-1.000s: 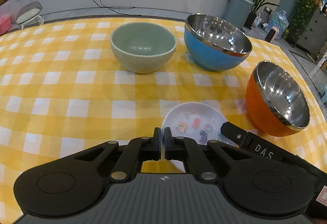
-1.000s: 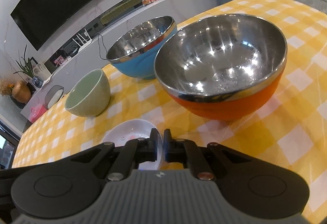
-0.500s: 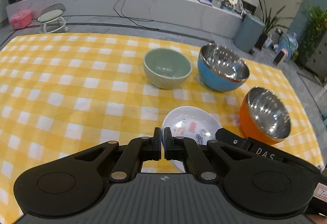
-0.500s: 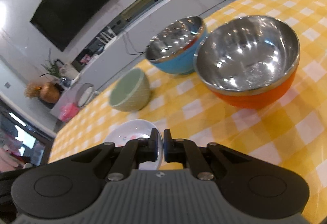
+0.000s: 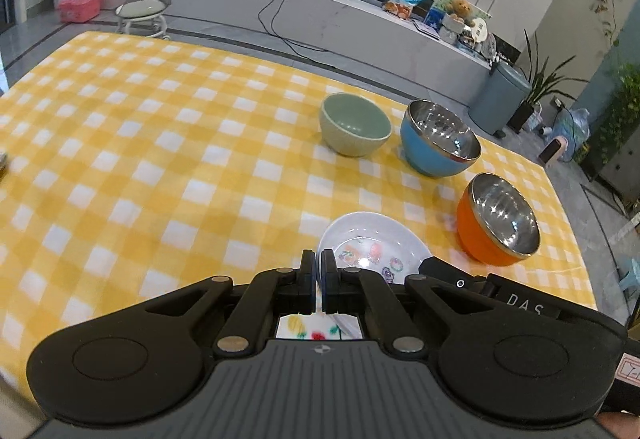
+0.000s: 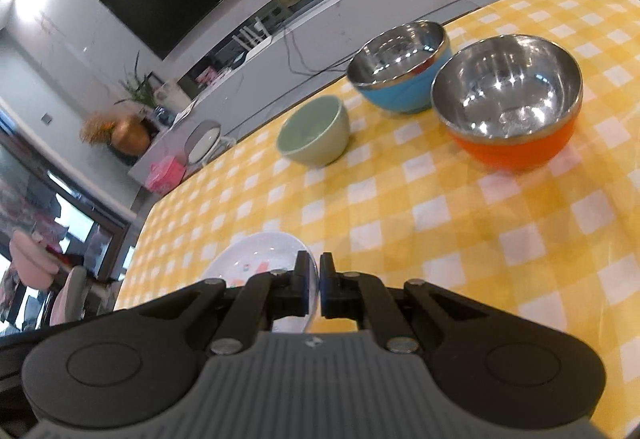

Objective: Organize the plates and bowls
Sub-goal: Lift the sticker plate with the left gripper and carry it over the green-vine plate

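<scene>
Bright, even room light. Ceiling lamps glare on the wall at upper left of the right view and sparkle inside the orange bowl (image 6: pixel 508 101) and blue bowl (image 6: pixel 398 55). Shadows are soft. Fisheye bends the edges; the left margin there blurs.

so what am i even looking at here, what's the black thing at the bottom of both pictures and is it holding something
Each black shape is a hand-held gripper: a person carries one in each hand, with a wide-angle camera looking along its two fingers. One picture is from the left hand-held gripper, the other from the right hand-held gripper. Both are pinched shut on the rim of the same white plate, one on each side; it has small colourful pictures on it. On the yellow checked tablecloth stand three empty bowls: a green bowl, a blue bowl and an orange bowl, the last two with steel insides.
</scene>
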